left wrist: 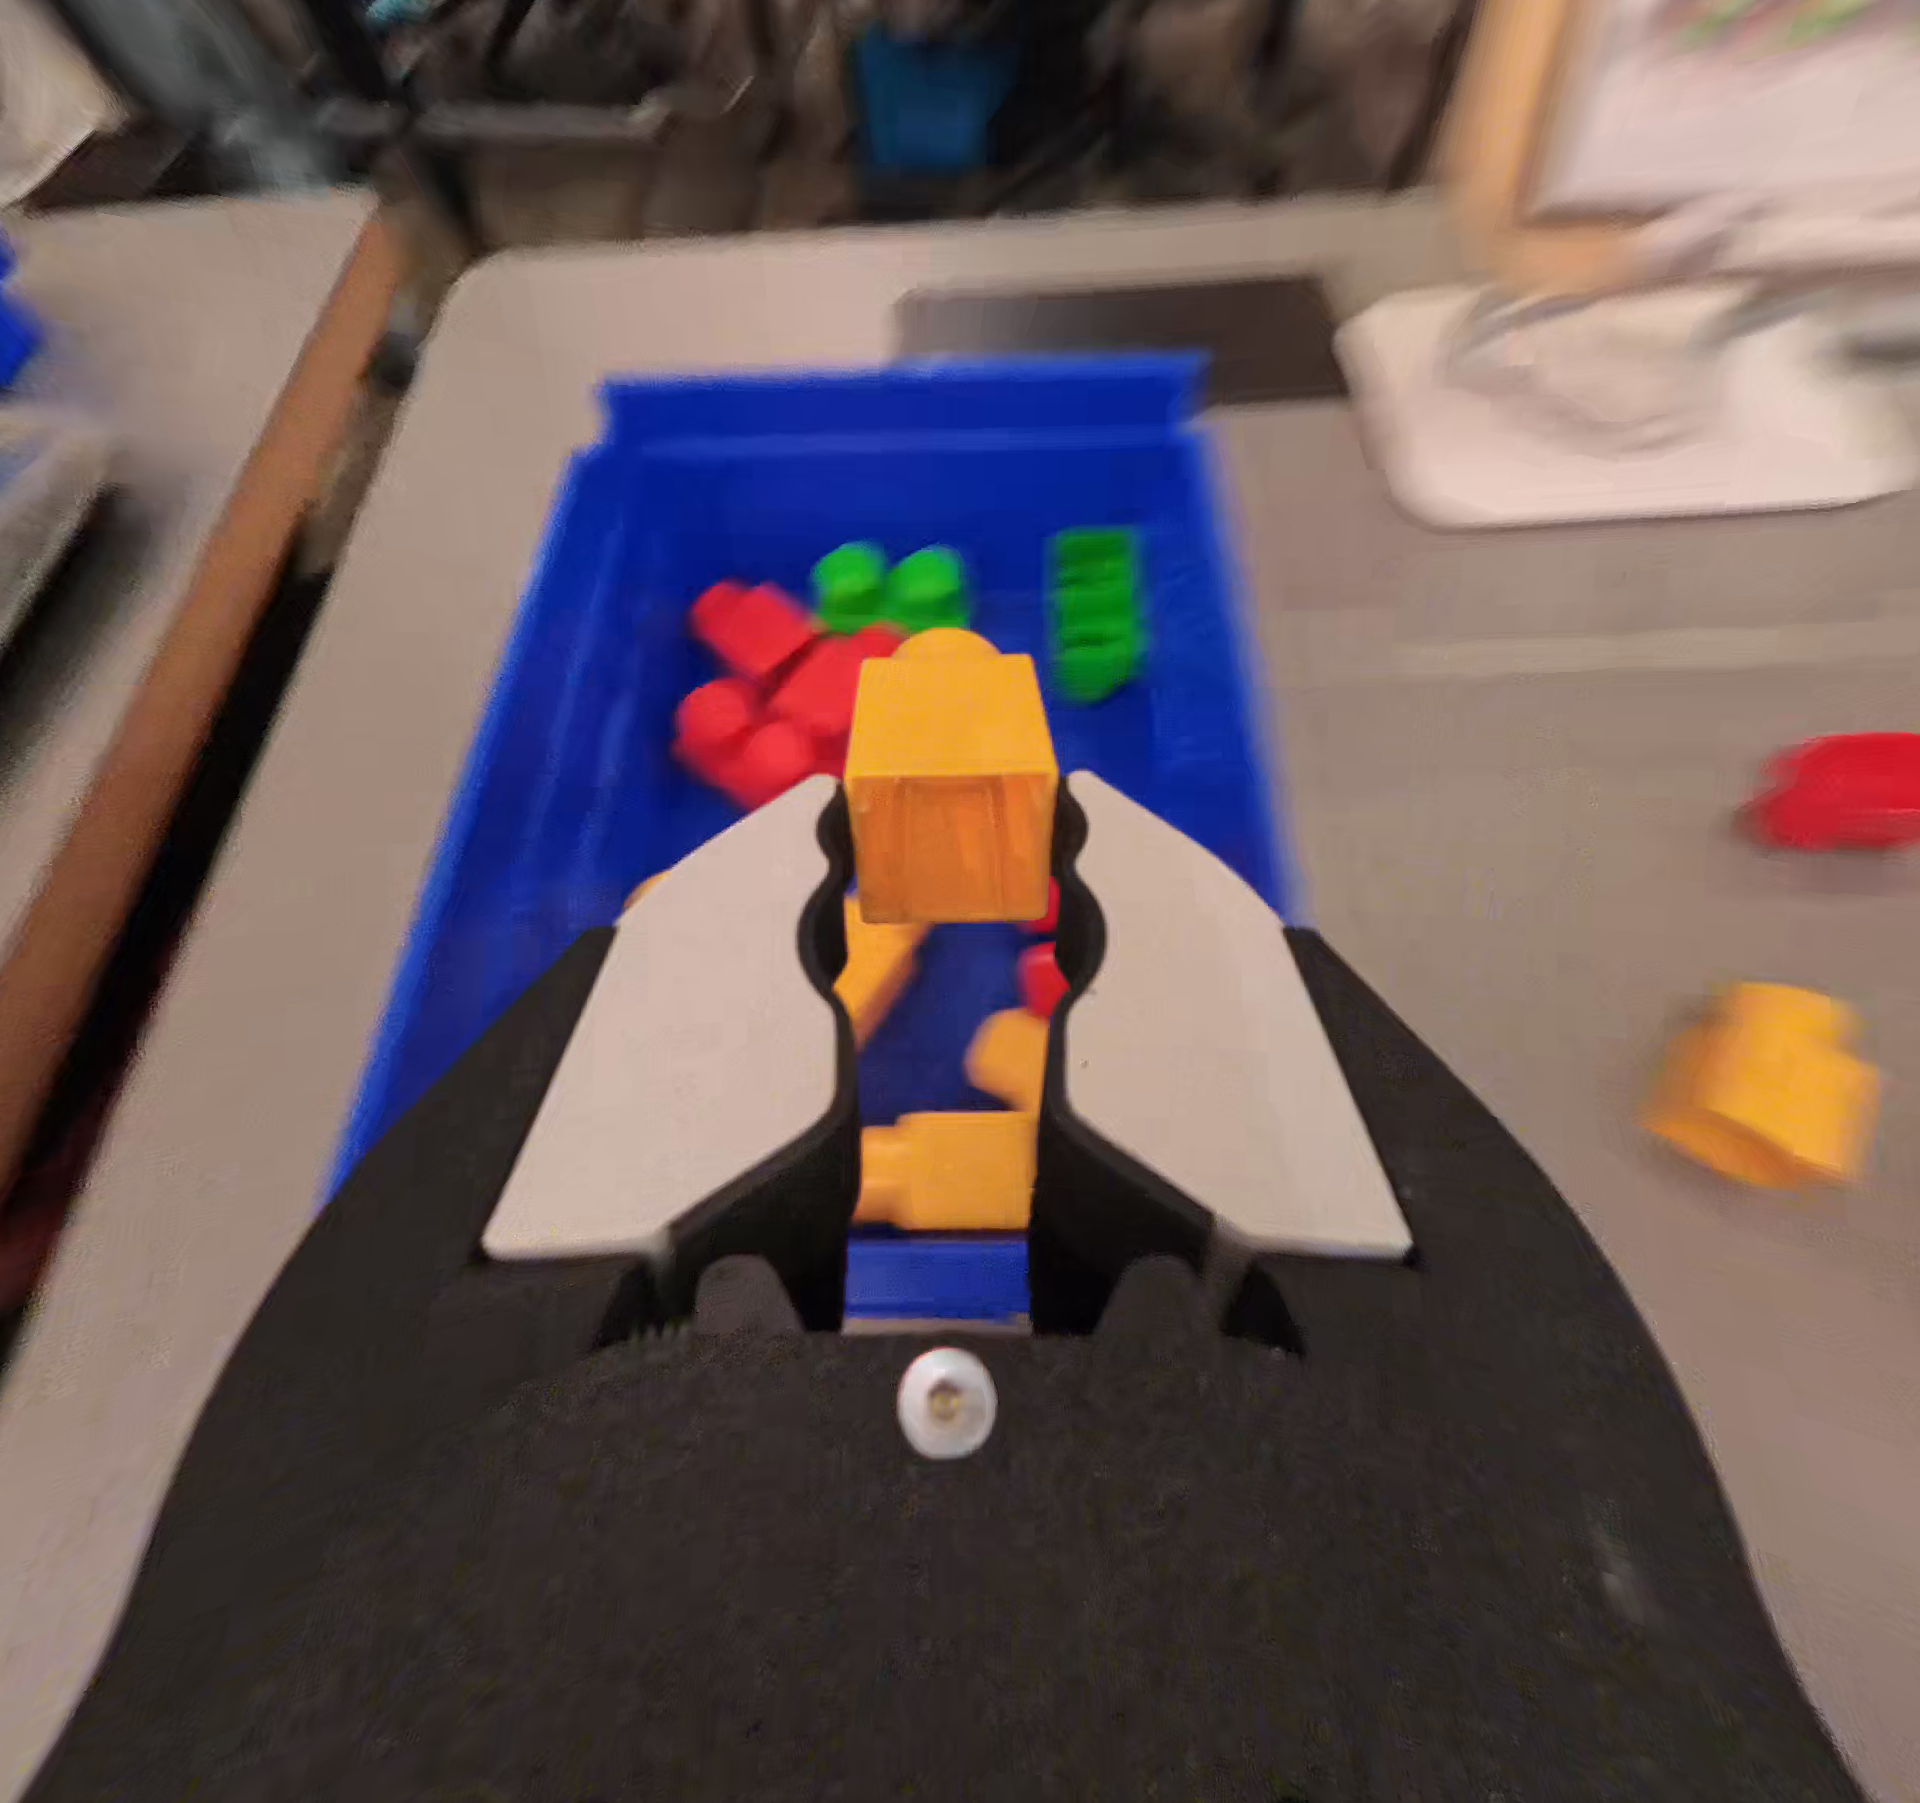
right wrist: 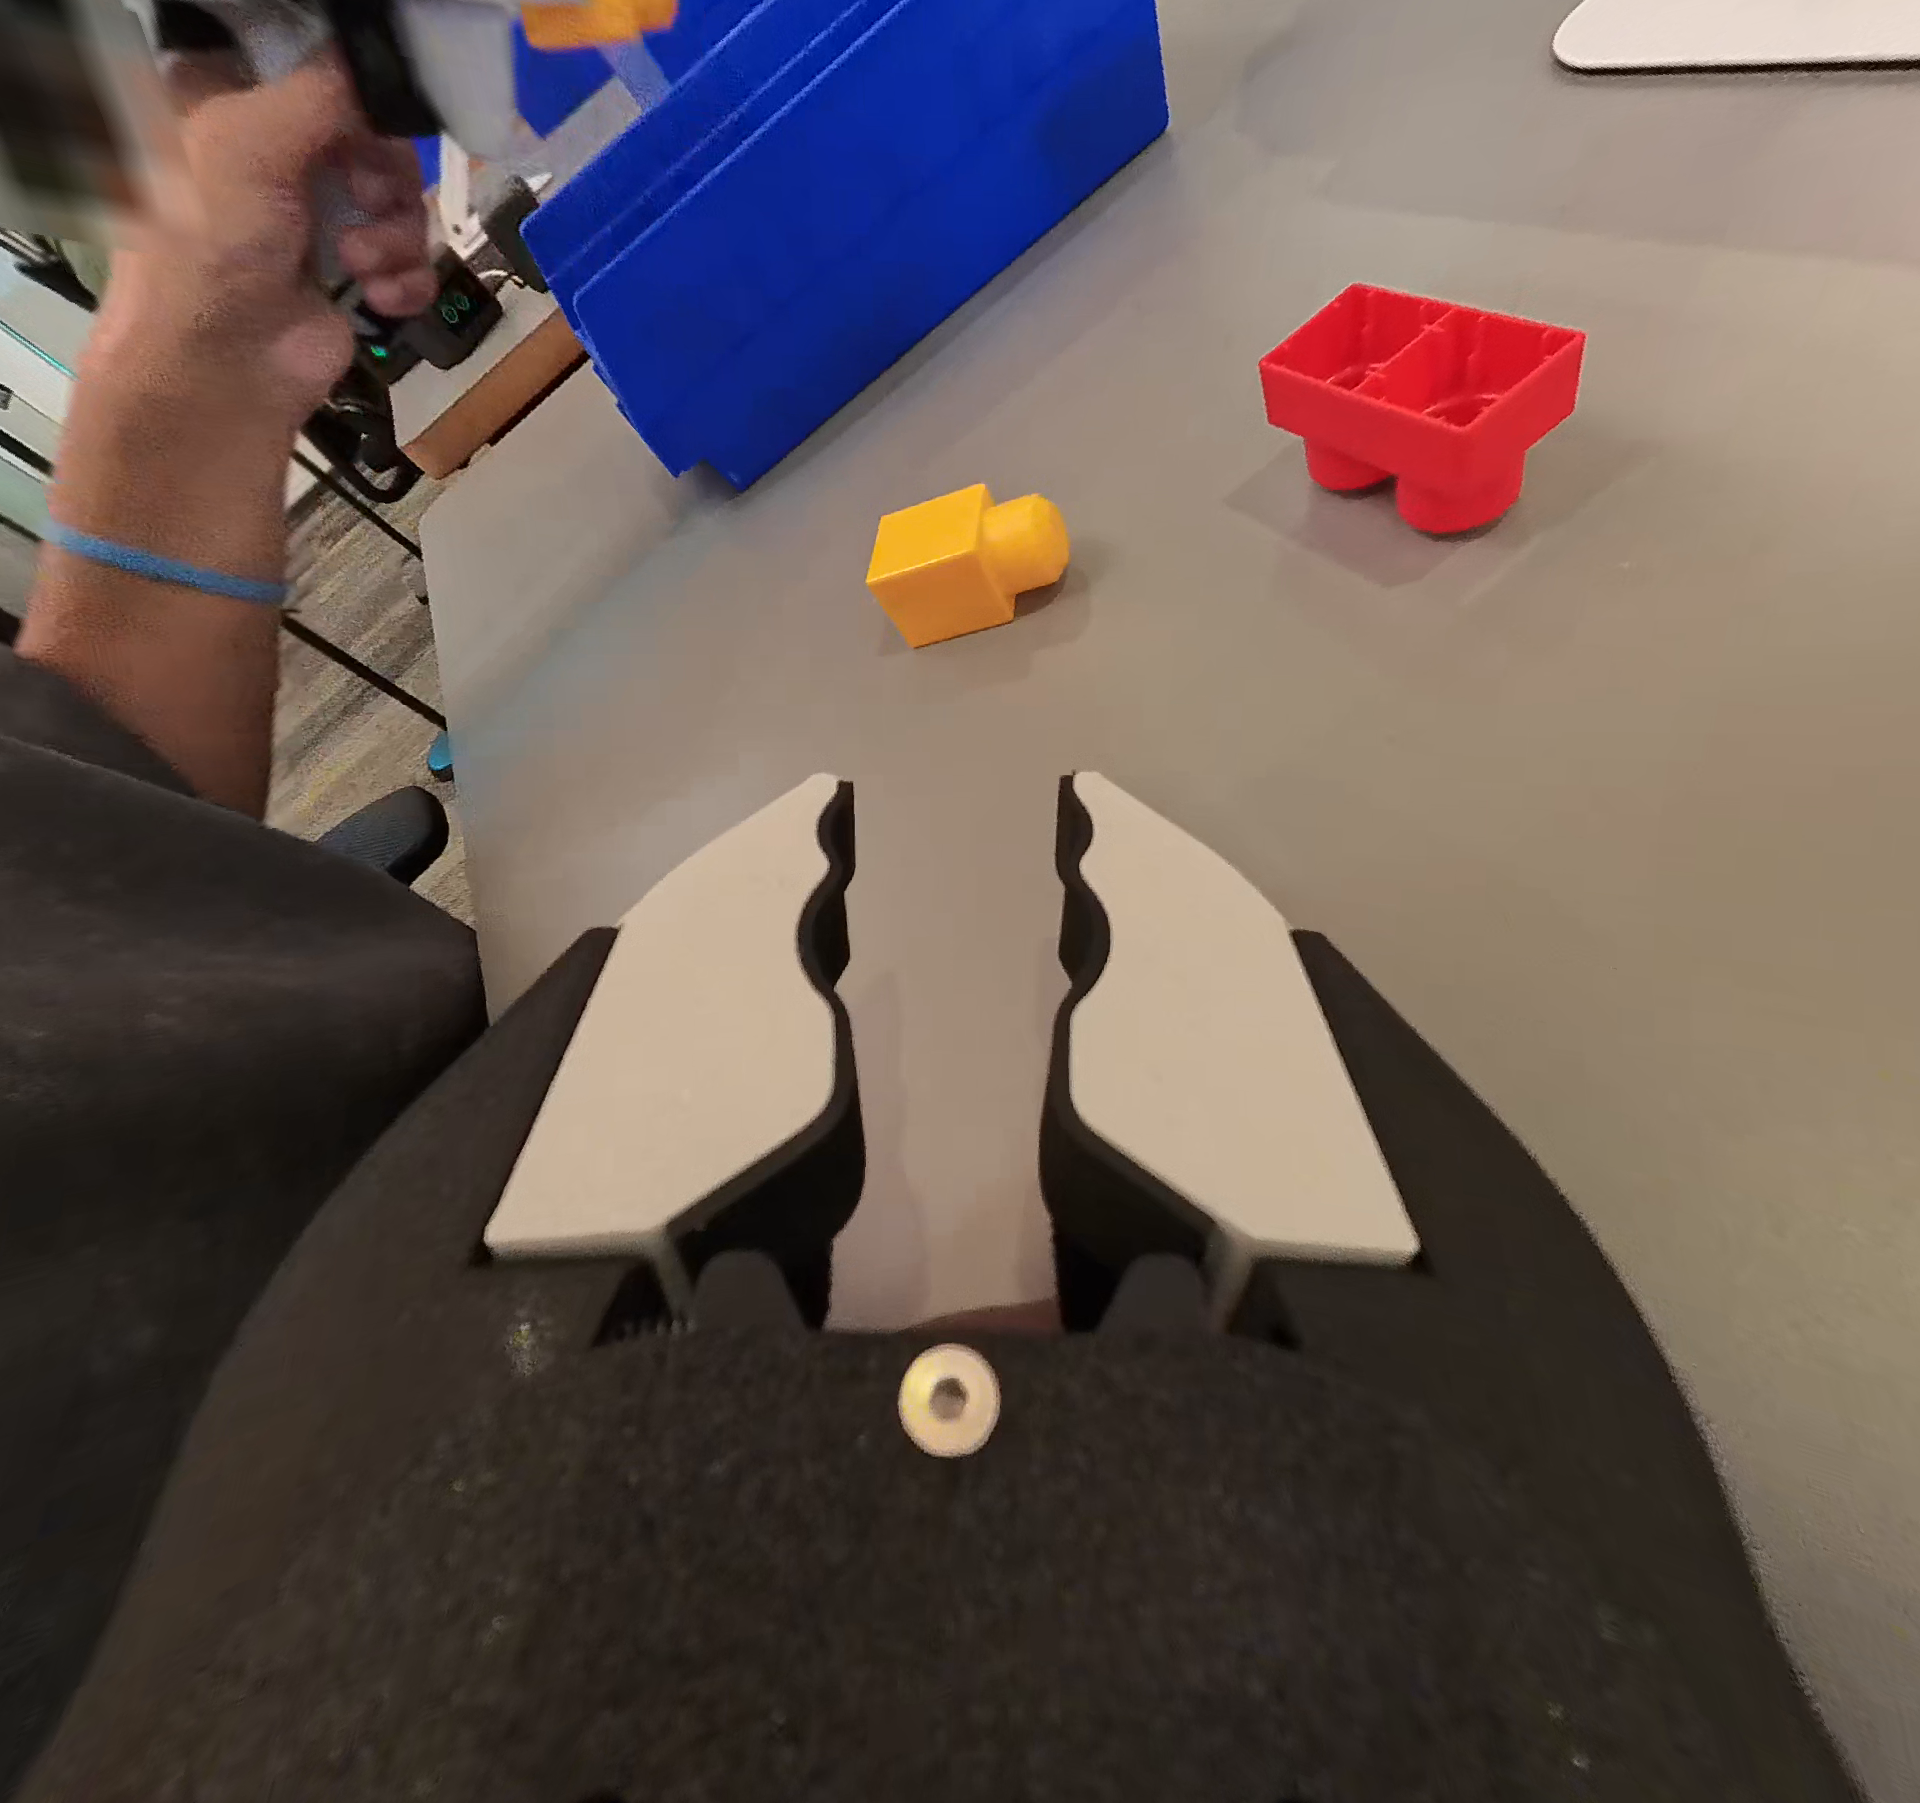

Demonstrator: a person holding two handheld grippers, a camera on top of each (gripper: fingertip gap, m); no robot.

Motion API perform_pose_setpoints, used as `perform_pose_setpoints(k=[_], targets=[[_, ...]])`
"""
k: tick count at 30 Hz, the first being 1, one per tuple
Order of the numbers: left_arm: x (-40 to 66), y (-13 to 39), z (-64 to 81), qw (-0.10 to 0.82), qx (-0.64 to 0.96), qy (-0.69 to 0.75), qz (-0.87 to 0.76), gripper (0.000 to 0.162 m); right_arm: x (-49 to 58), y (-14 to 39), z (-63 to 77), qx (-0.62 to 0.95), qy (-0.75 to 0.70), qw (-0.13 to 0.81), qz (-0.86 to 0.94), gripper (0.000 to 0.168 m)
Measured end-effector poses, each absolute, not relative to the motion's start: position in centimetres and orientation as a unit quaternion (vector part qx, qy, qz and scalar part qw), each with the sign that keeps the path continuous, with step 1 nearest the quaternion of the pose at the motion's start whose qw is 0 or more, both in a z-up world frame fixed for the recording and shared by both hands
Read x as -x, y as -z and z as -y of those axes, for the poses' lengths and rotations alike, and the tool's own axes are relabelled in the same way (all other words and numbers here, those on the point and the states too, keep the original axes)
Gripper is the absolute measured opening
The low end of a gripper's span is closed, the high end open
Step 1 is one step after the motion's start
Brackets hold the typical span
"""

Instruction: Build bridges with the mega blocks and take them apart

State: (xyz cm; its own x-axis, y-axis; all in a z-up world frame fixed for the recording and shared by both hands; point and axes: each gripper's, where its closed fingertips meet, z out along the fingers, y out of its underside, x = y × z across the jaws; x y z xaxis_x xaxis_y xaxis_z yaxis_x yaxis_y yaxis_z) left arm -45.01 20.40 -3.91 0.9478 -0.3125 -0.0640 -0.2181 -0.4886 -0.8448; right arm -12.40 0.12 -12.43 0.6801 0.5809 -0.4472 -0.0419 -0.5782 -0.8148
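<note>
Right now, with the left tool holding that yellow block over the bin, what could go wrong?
1. The left tool pinches the held yellow block only at its fingertips, so it might slip and drop into the blue bin.
2. The red block sits studs-down, so it may need flipping first.
3. The loose yellow block lies on its side and might roll when gripped.

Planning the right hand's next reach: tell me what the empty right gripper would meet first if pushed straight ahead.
Probably the yellow block lying on its side on the grey table, almost dead ahead of the open right gripper. Depth and height are uncertain.
</note>
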Motion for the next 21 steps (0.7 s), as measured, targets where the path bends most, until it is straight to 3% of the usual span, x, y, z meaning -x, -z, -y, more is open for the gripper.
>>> perform_pose_setpoints(k=[5, 11, 14, 21], targets=[[34.9, -0.4, -11.6, 0.544, 0.767, 0.218, -0.261, 0.036, 12.9, 12.5, 0.1, 0.811, -0.36, 0.426, 0.174, 0.037], [24.5, 7.8, -3.8, 0.461, 0.761, 0.296, -0.347, 0.036, 13.3, 12.2, 0.4, 0.808, -0.361, 0.43, 0.178, 0.036], [22.0, 11.8, -2.7, 0.436, 0.78, 0.272, -0.358, 0.036, 13.2, 12.1, 0.5, 0.808, -0.361, 0.432, 0.176, 0.036], [20.5, 15.6, -4.2, 0.431, 0.788, 0.176, -0.403, 0.036, 13.1, 11.5, 0.8, 0.806, -0.355, 0.437, 0.181, 0.036]])
